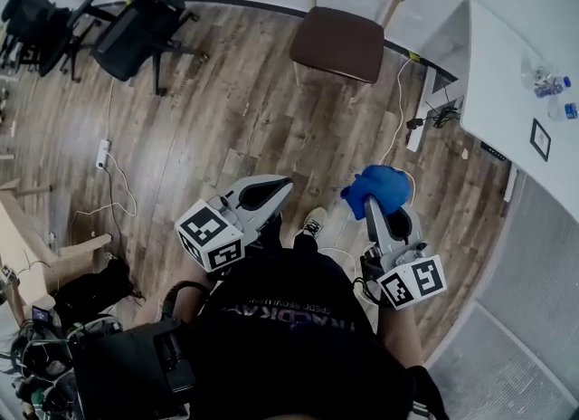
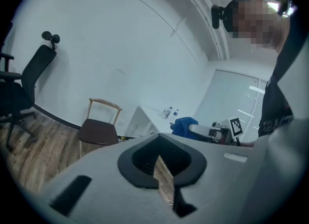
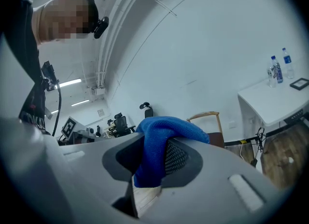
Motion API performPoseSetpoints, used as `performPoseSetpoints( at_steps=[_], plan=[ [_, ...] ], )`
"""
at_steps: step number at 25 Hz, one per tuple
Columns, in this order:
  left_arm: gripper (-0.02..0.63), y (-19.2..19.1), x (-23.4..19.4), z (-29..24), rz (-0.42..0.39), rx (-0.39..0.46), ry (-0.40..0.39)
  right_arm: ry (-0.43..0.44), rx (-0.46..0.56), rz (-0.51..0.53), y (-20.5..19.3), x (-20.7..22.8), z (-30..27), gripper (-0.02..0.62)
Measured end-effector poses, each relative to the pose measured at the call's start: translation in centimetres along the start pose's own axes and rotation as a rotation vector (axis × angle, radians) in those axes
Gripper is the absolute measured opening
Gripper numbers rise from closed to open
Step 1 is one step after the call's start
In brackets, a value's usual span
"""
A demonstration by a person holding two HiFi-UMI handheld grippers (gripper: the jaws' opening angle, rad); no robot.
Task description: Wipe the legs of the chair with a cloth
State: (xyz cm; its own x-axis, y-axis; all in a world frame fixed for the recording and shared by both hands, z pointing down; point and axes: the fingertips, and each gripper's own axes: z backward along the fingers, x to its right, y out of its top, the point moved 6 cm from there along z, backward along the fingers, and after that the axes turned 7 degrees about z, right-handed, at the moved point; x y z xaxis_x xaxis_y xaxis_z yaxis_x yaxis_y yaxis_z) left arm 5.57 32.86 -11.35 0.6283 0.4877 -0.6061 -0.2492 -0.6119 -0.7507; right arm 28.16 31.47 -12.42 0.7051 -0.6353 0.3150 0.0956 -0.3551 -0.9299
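Note:
A chair (image 1: 339, 42) with a brown seat and a light wooden frame stands on the wood floor by the far wall, well ahead of both grippers. It also shows in the left gripper view (image 2: 99, 131). In the right gripper view only the chair's back (image 3: 208, 118) shows, behind the cloth. My right gripper (image 1: 373, 203) is shut on a blue cloth (image 1: 378, 186), which bunches over its jaws (image 3: 161, 143). My left gripper (image 1: 279, 189) is held beside it at waist height, jaws together with nothing between them (image 2: 161, 164). Both are far from the chair's legs.
Black office chairs (image 1: 136, 29) stand at the far left. A white table (image 1: 507, 92) with bottles (image 1: 547, 83) is on the right. A power strip (image 1: 103, 151) and cables (image 1: 418, 127) lie on the floor. The person's shoe (image 1: 313, 222) is below the grippers.

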Motion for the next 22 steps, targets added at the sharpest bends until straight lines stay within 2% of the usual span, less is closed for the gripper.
performPoseSetpoints(
  at_steps=[3,7,14,22],
  plan=[
    [0.008,0.2,-1.8,0.8,0.030,-0.002,0.010,-0.026,-0.016,-0.018,0.0,0.2,-1.6,0.097],
    [0.008,1.8,-5.1,1.6,0.022,0.007,0.002,-0.062,-0.036,-0.020,-0.4,-0.4,-4.7,0.097],
    [0.008,2.9,-11.5,2.5,0.013,-0.060,-0.051,-0.136,-0.095,-0.035,-1.8,-2.1,-11.0,0.097],
    [0.008,2.8,-18.2,2.1,0.046,-0.118,-0.094,-0.221,-0.154,-0.035,-4.2,-1.3,-16.0,0.097]
  ],
)
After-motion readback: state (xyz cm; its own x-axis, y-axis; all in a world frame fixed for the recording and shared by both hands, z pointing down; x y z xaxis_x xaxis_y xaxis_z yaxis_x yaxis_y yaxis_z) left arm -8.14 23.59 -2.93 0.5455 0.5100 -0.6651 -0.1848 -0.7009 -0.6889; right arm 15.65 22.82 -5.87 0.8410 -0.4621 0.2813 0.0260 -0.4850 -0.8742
